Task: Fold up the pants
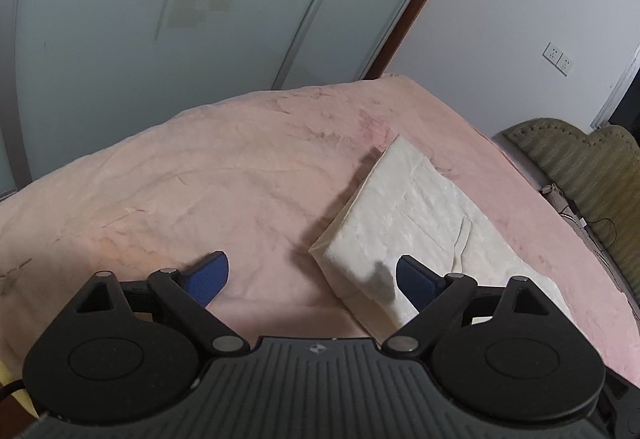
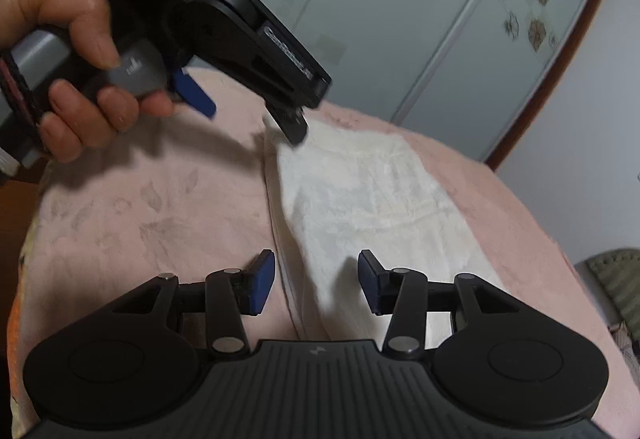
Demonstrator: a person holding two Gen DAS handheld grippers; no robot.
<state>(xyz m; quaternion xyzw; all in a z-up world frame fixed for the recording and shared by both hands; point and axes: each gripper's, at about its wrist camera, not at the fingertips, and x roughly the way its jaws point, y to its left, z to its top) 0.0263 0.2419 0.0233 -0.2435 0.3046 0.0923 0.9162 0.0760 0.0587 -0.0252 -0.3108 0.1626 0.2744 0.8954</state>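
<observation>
The cream-white pants (image 1: 424, 223) lie folded in a long flat rectangle on the pink blanket (image 1: 200, 191). My left gripper (image 1: 312, 279) is open, just above the near corner of the pants; its right pad (image 1: 416, 281) is over the cloth and its left pad (image 1: 208, 277) over the blanket. In the right wrist view the pants (image 2: 368, 191) run away from me. My right gripper (image 2: 316, 281) is open over their near left edge. The left gripper (image 2: 248, 111) shows there, held in a hand, open over the far corner of the pants.
The pink blanket (image 2: 152, 207) covers the whole bed. Frosted sliding wardrobe doors (image 1: 200, 7) stand behind it. A green quilted headboard (image 1: 580, 167) and cables are at the right edge. A wall socket (image 1: 558, 59) is on the white wall.
</observation>
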